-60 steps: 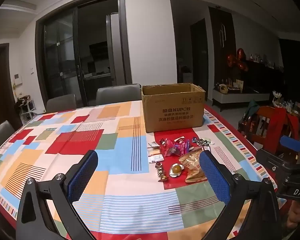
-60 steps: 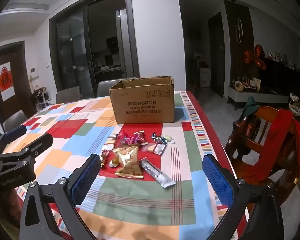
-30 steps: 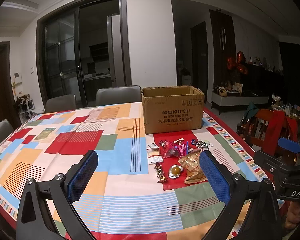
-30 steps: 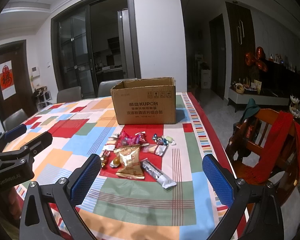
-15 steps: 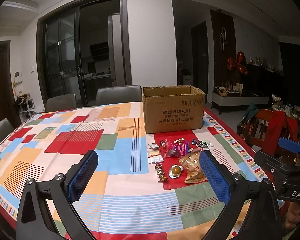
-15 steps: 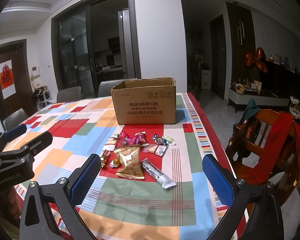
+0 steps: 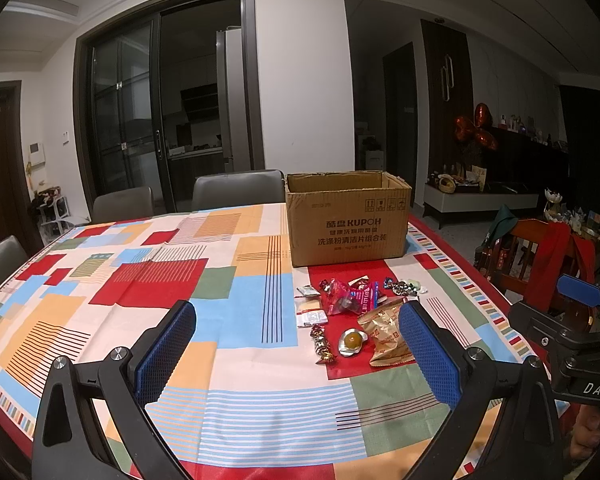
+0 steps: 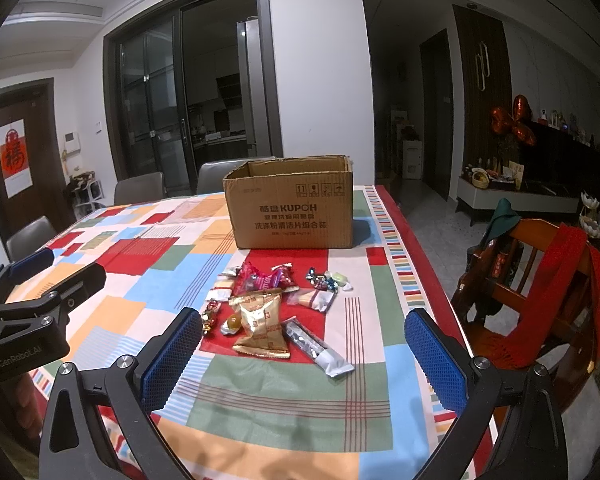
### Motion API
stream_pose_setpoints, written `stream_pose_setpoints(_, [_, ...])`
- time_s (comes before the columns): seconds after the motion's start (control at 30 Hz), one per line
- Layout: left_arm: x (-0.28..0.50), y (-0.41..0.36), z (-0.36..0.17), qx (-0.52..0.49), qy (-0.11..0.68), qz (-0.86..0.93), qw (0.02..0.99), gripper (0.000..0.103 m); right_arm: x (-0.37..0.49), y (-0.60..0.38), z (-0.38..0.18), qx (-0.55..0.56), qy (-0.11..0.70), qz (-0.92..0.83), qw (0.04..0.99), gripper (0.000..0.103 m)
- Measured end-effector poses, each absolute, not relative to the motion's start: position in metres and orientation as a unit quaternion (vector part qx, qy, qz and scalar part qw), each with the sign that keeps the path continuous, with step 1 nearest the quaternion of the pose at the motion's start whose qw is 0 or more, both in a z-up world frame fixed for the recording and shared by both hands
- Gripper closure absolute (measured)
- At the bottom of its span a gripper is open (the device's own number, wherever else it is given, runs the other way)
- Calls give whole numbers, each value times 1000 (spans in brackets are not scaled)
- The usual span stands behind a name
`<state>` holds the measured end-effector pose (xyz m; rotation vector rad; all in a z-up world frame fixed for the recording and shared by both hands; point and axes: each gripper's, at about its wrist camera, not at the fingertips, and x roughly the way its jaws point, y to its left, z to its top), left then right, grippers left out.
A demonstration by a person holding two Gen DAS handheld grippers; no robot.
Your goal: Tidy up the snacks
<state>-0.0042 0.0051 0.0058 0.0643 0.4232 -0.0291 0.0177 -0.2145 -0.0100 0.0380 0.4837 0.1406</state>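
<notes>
both tools, the left tool [image 7: 296,354] and the right tool [image 8: 303,354], hover with fingers wide apart and empty above the table [image 7: 236,420], where a pile of snacks [image 7: 356,320] lies just in front of an open cardboard box [image 7: 348,220]. no snack is picked up yet, so the task looks to be at its start, and the next move calls for lowering one tool onto a packet. only the right wrist view shows the silver stick pack [image 8: 318,348] beside the gold pouch [image 8: 262,326].
</notes>
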Motion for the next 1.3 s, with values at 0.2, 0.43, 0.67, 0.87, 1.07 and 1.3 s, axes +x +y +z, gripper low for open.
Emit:
stream_pose_setpoints(0.2, [-4,6,6,32,210,-14,977,0,18,-215,-10,18,239,69,968,1])
stream_pose_setpoints(0.43, [-4,5,6,31,210,-14,977,0,17,-215,-10,18,238,69,969,1])
stream_pose_setpoints(0.67, [-4,5,6,31,210,-15,977,0,17,-215,-10,18,239,69,969,1])
stream_pose_setpoints(0.87, [-4,6,6,30,210,-15,977,0,16,-215,-12,18,239,70,968,1])
stream_pose_setpoints(1.07, [-3,8,4,26,216,-13,976,0,21,-212,-12,18,245,73,967,1])
stream_pose_setpoints(1.3, [12,15,-10,11,247,-22,969,0,34,-206,-21,19,255,78,963,1])
